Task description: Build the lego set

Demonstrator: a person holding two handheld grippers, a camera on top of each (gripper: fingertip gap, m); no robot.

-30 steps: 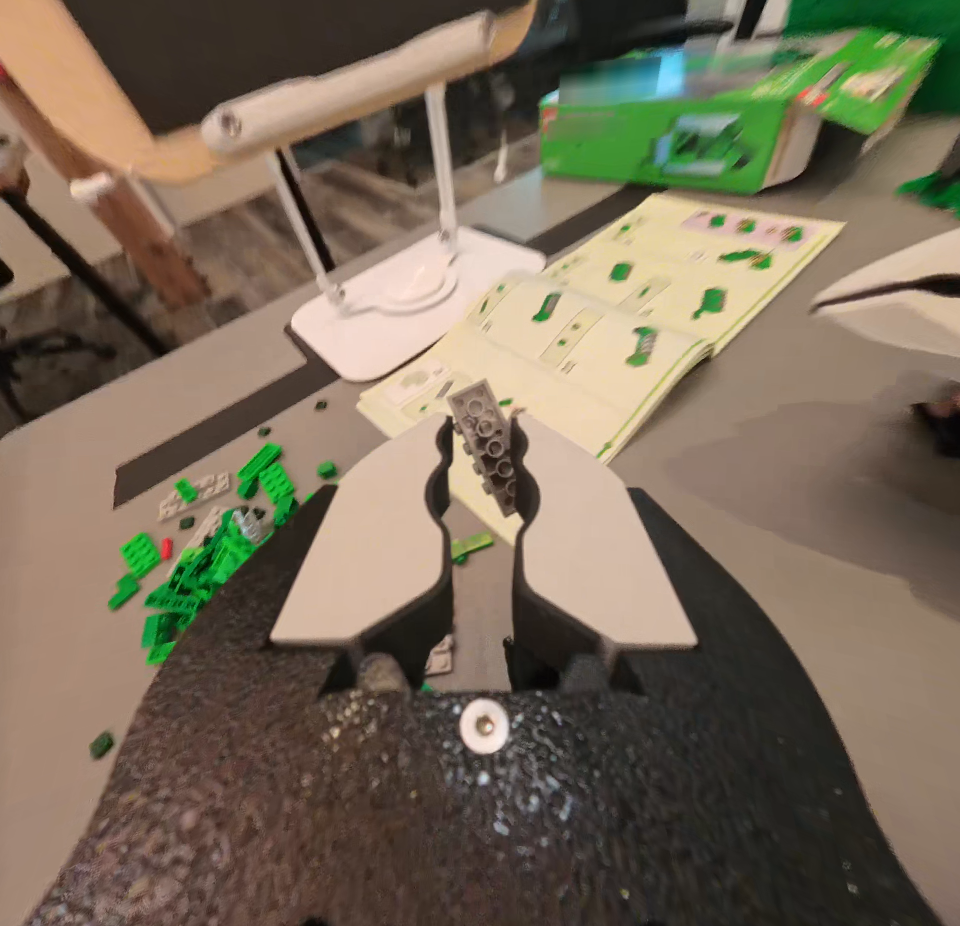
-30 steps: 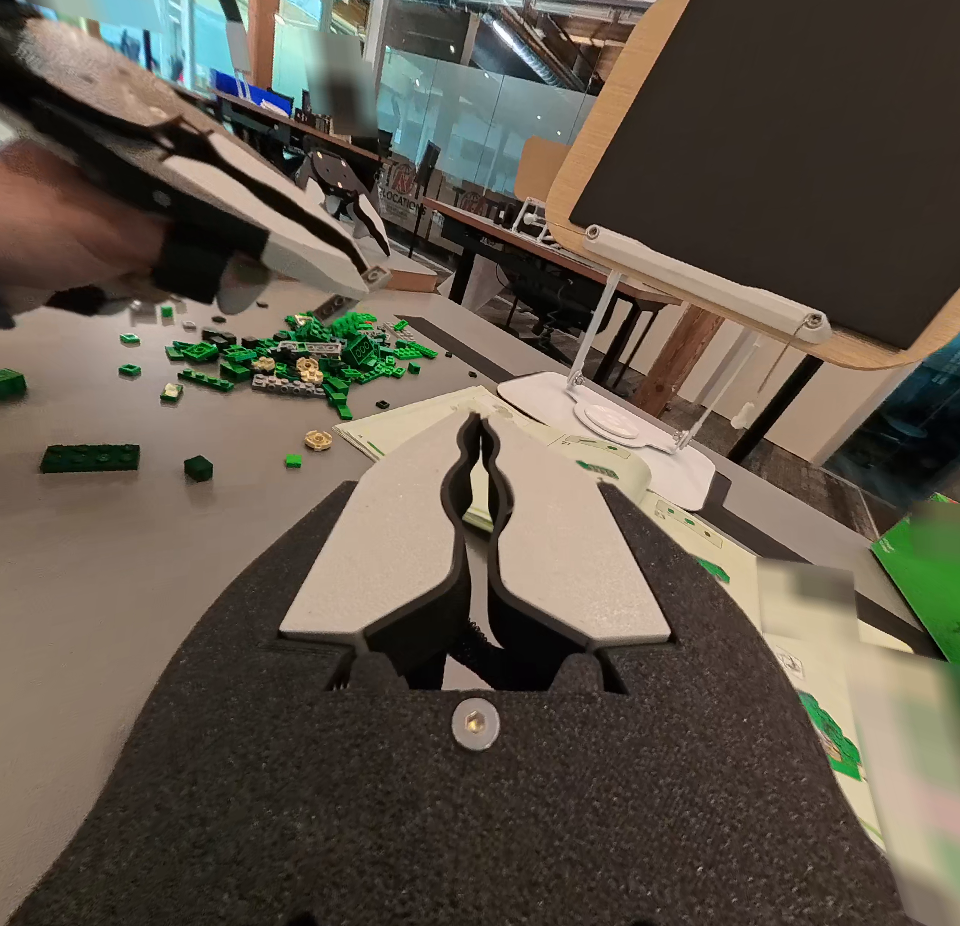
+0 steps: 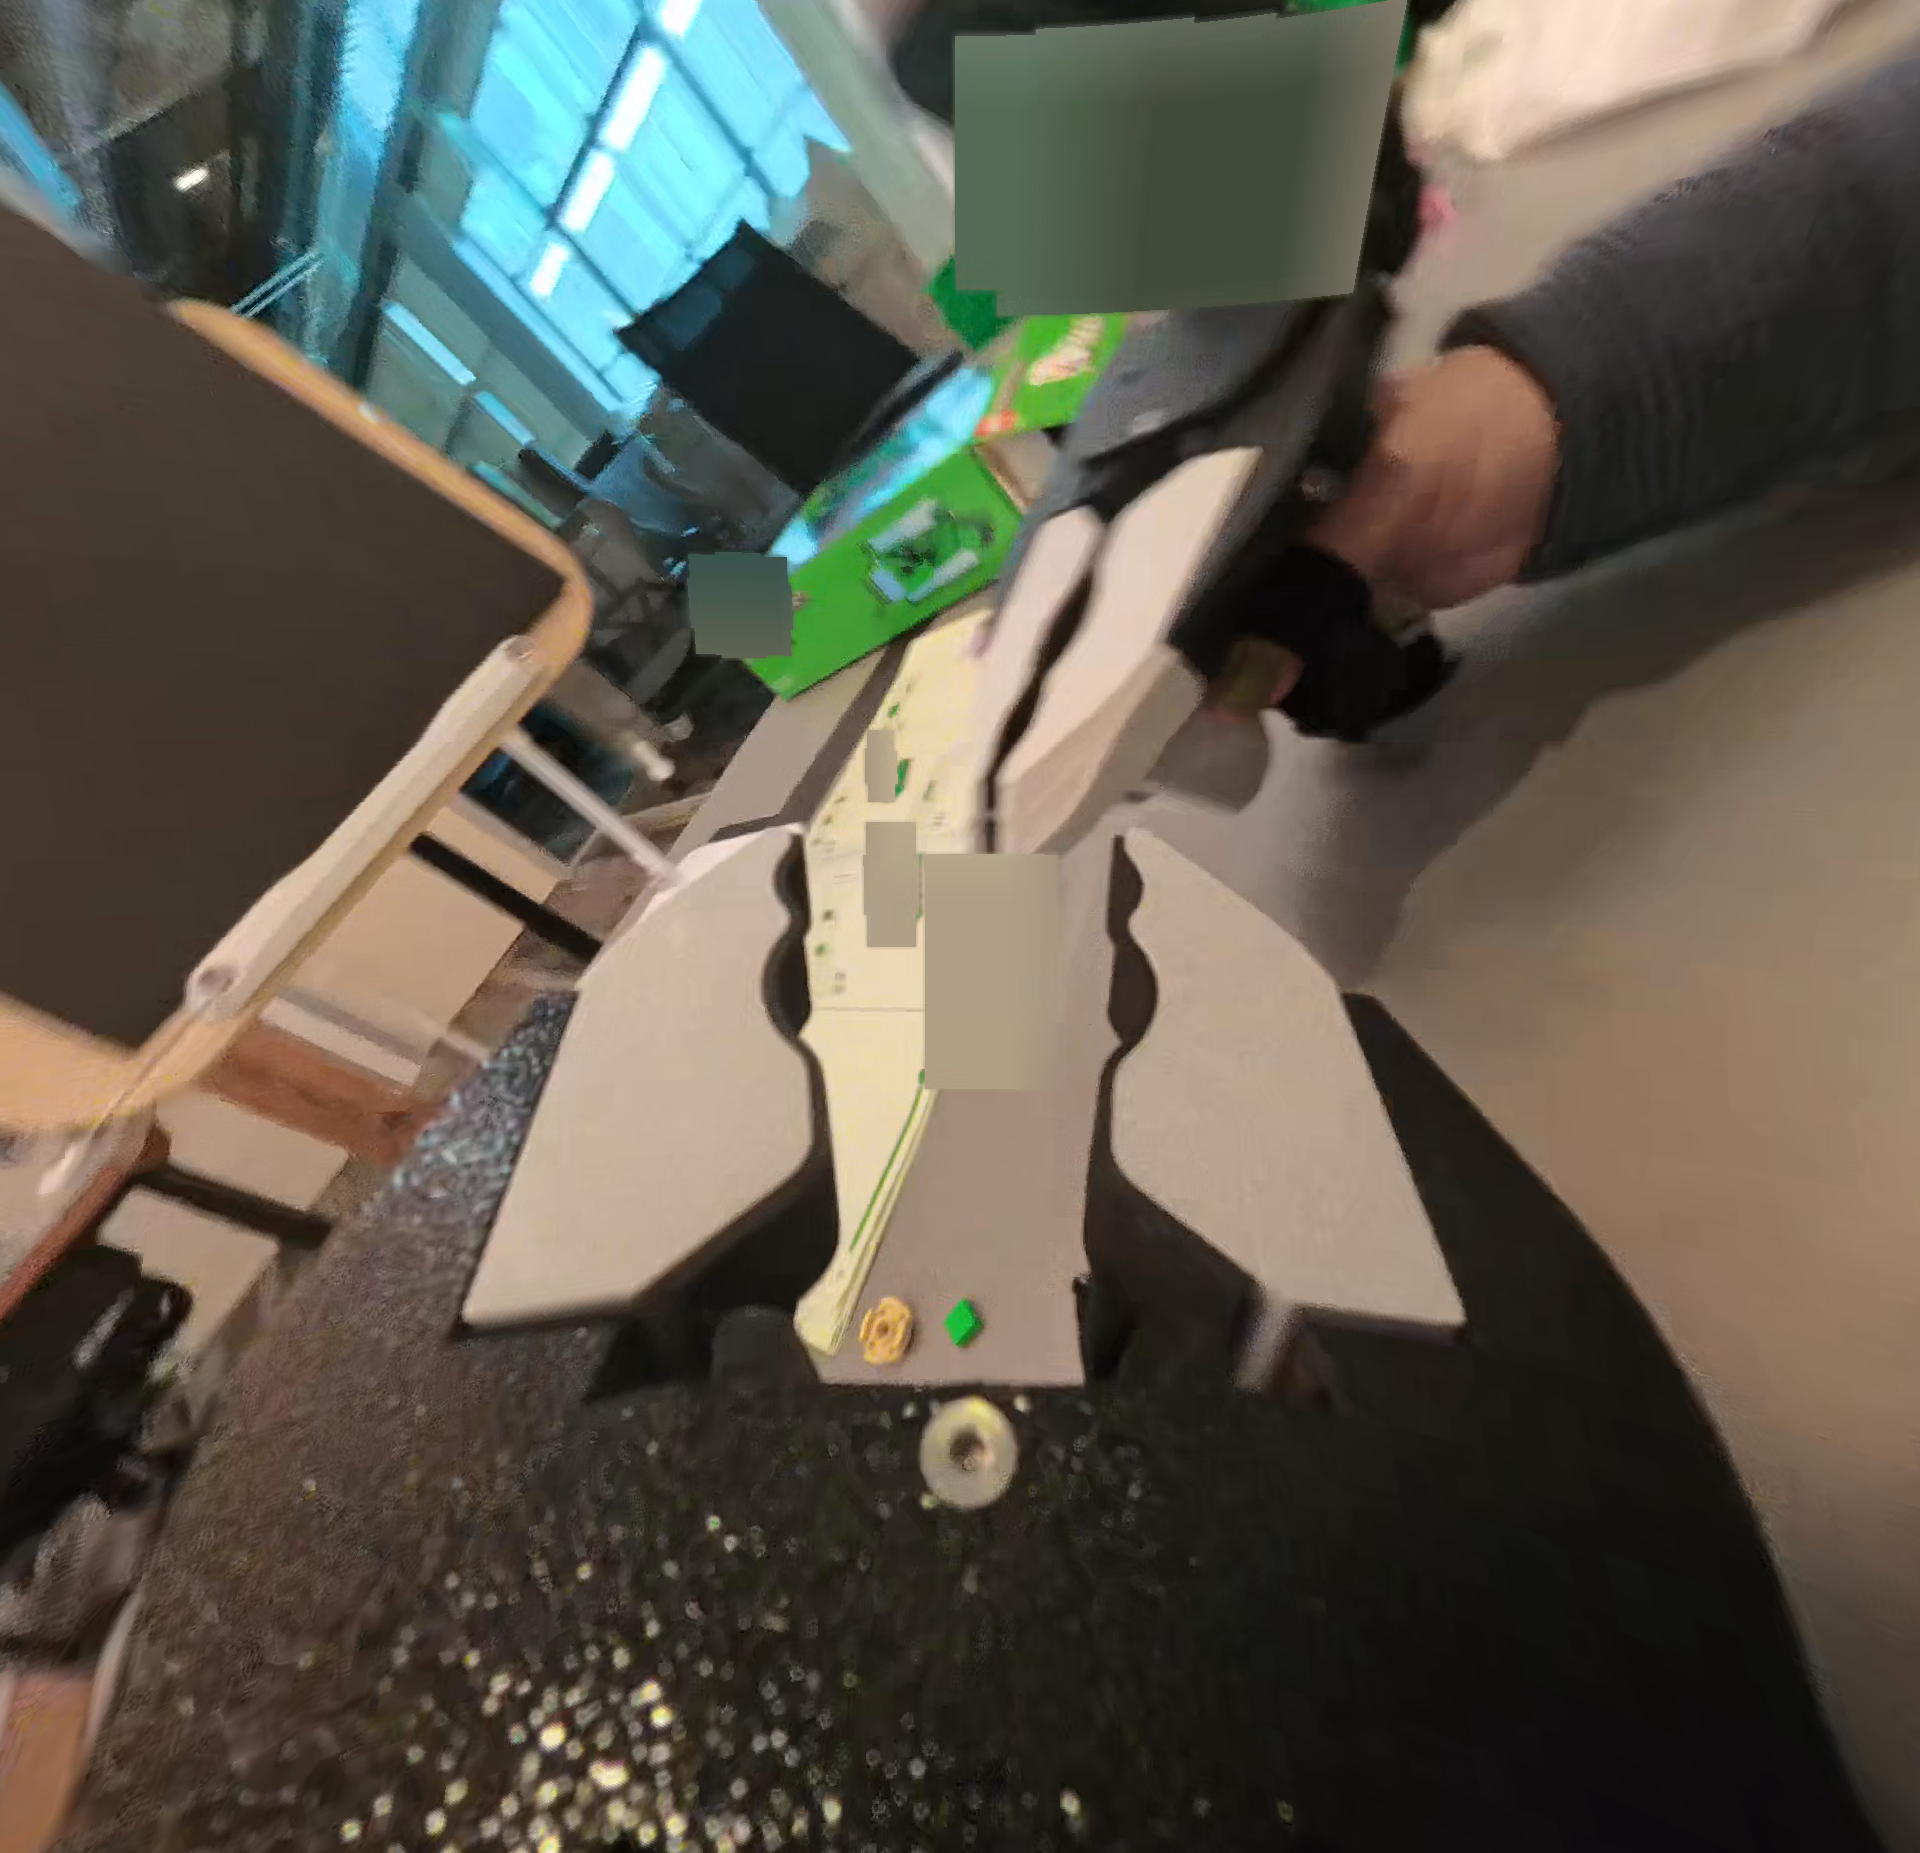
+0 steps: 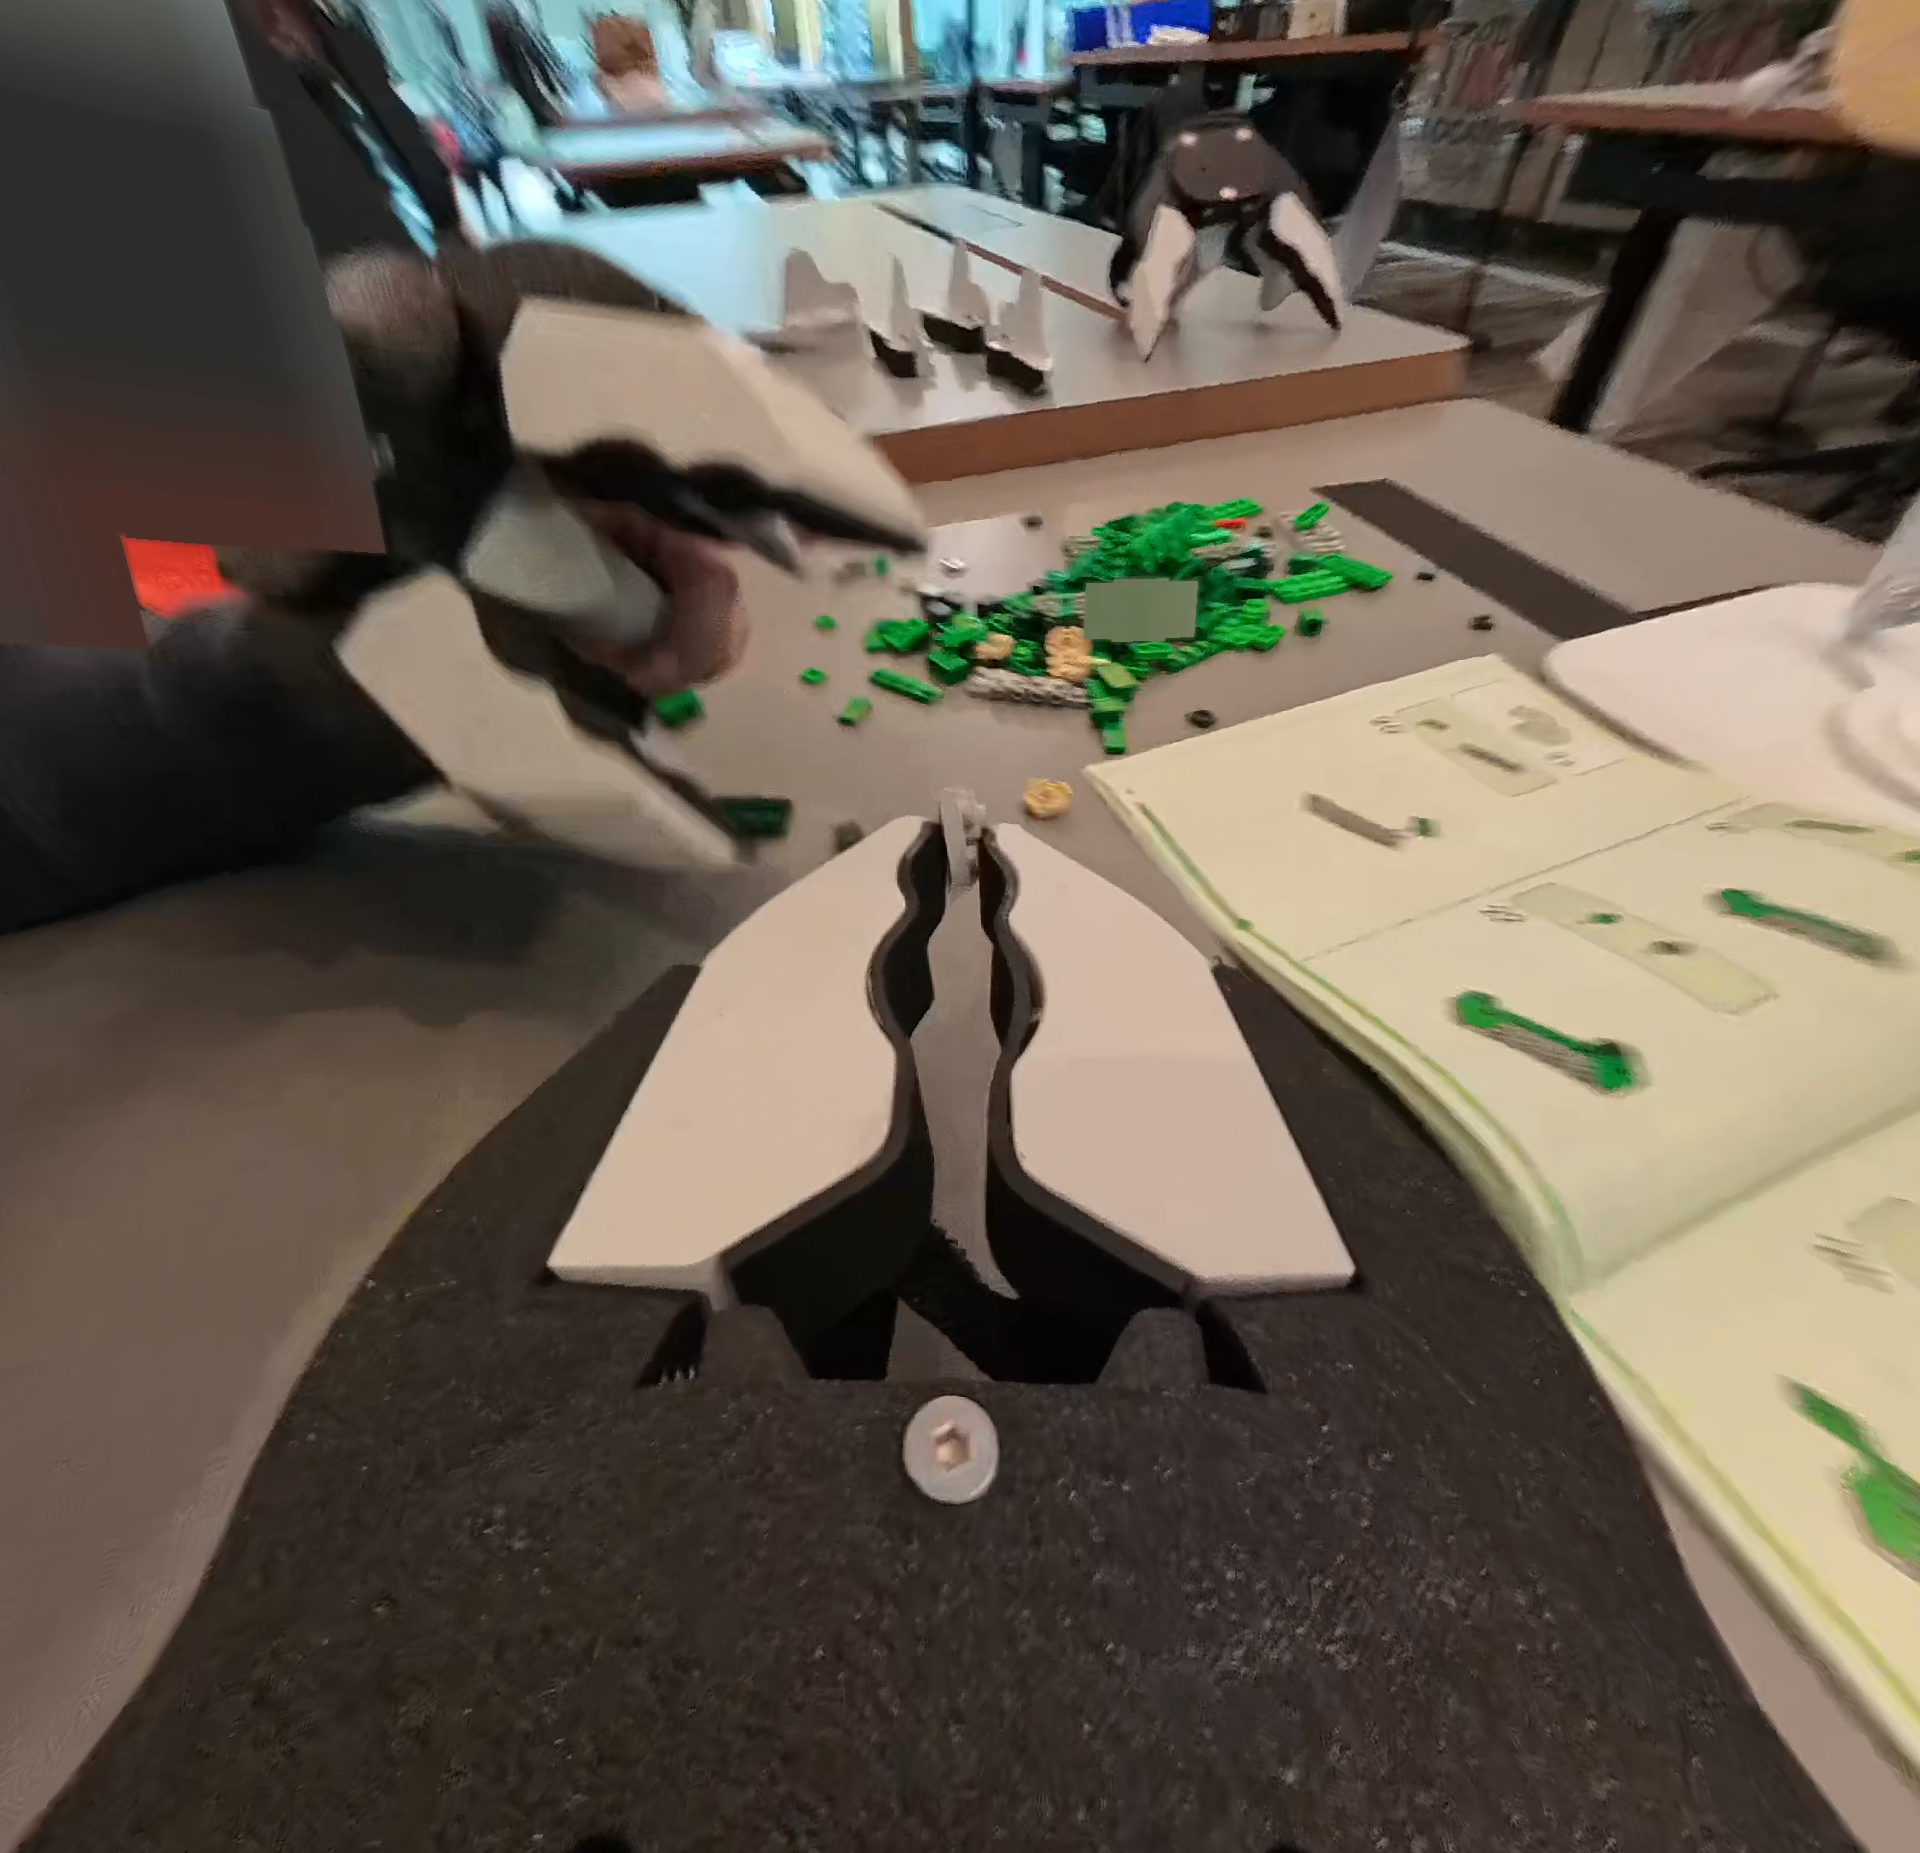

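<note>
My left gripper [image 3: 956, 853] is open and empty, its jaws wide apart above the instruction booklet [image 3: 873, 1128]. A tan round piece [image 3: 886, 1328] and a small green piece [image 3: 963, 1323] lie on the table between its fingers. My right gripper [image 4: 961, 837] is shut on a small grey plate [image 4: 958, 816] held on edge at its tips. It also shows in the left wrist view [image 3: 997, 795], just beyond the left fingertips. The left gripper shows open in the right wrist view [image 4: 821, 702]. A pile of green bricks [image 4: 1132, 598] lies farther back.
The open booklet [image 4: 1507, 972] covers the table's right side, with a white lamp base [image 4: 1714, 681] behind it. A tan round piece [image 4: 1046, 797] lies by the booklet's corner. A green box [image 3: 894, 556] stands at the back. A dark board [image 3: 208, 556] hangs at left.
The grey plate was in my left gripper; now the right gripper holds it. The left gripper has opened and swung towards the right one. The right gripper has turned towards the brick pile.
</note>
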